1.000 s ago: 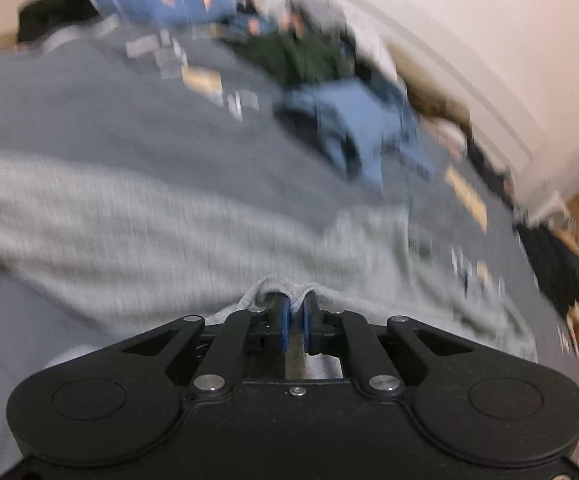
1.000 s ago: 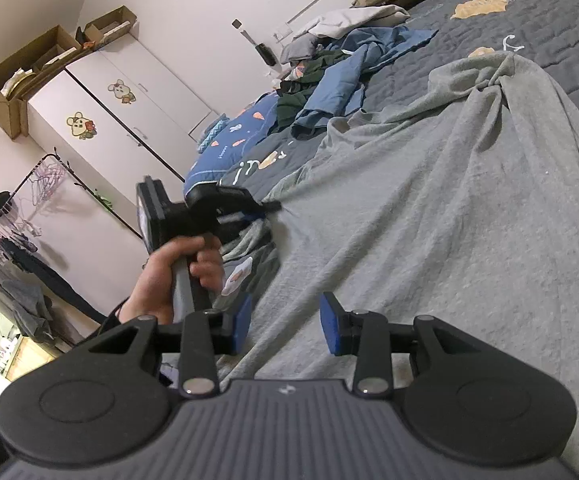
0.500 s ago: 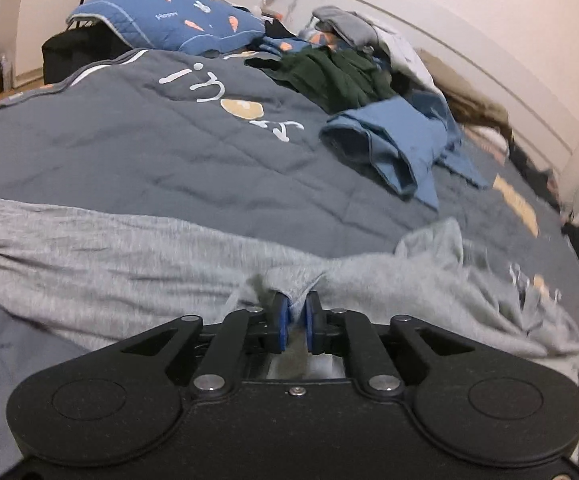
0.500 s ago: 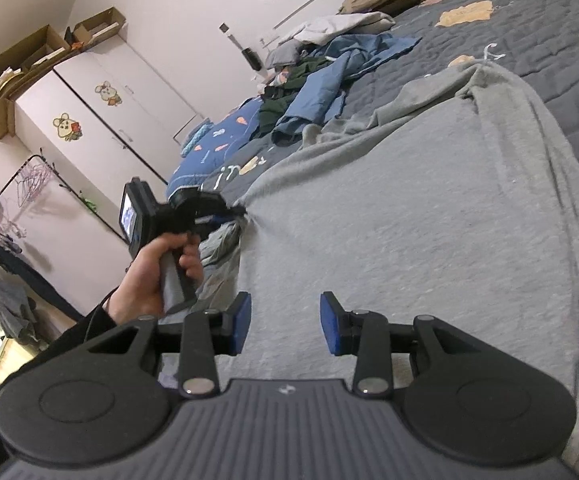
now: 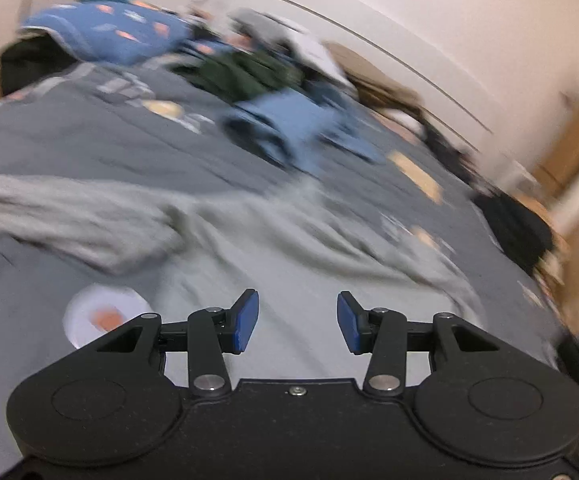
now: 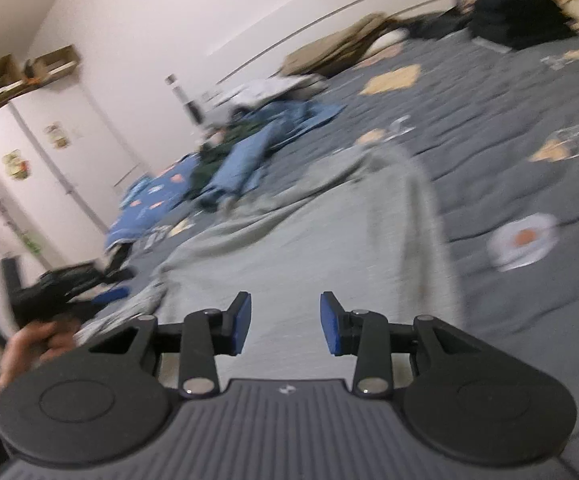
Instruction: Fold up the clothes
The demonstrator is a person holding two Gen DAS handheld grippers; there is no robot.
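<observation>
Black hand-held gripper (image 5: 292, 322), blue pads (image 5: 244, 322), silver screws

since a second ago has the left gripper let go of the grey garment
Yes. The left gripper has just opened and lifted off the grey garment; nothing sits between its pads, and the blue clothes look farther off.

Plain white wall (image 6: 177, 12) far ahead of fingers, white wardrobe (image 6: 61, 168) off left with cardboard boxes (image 6: 21, 72) on top, wooden furniture (image 5: 569, 148) off right.
</observation>
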